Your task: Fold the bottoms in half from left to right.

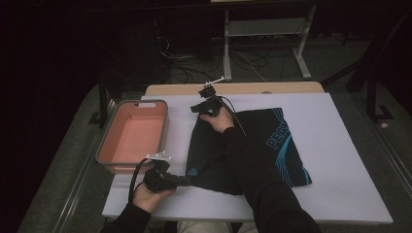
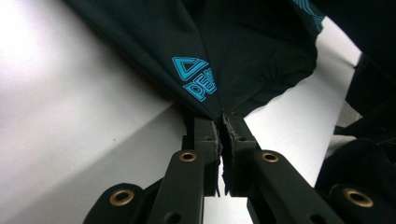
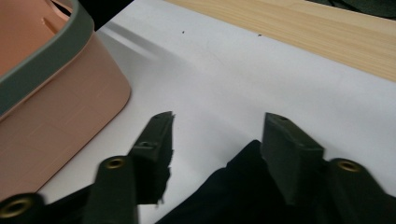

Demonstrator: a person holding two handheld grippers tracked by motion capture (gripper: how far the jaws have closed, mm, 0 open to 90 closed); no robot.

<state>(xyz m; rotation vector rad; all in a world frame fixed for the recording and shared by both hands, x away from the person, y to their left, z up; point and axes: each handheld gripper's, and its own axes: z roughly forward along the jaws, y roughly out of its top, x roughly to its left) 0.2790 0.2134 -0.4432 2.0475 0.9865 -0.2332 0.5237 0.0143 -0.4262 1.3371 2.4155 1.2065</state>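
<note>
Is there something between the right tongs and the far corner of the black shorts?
Nothing visible: the right tongs stand open over the shorts corner, bare white table around. The left tongs pinch the near corner.

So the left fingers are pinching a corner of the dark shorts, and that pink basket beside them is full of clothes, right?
Not quite. The pink basket is empty, as the high view shows. The rest holds: the left gripper has its fingers shut on a corner of the dark shorts with the teal logo.
</note>
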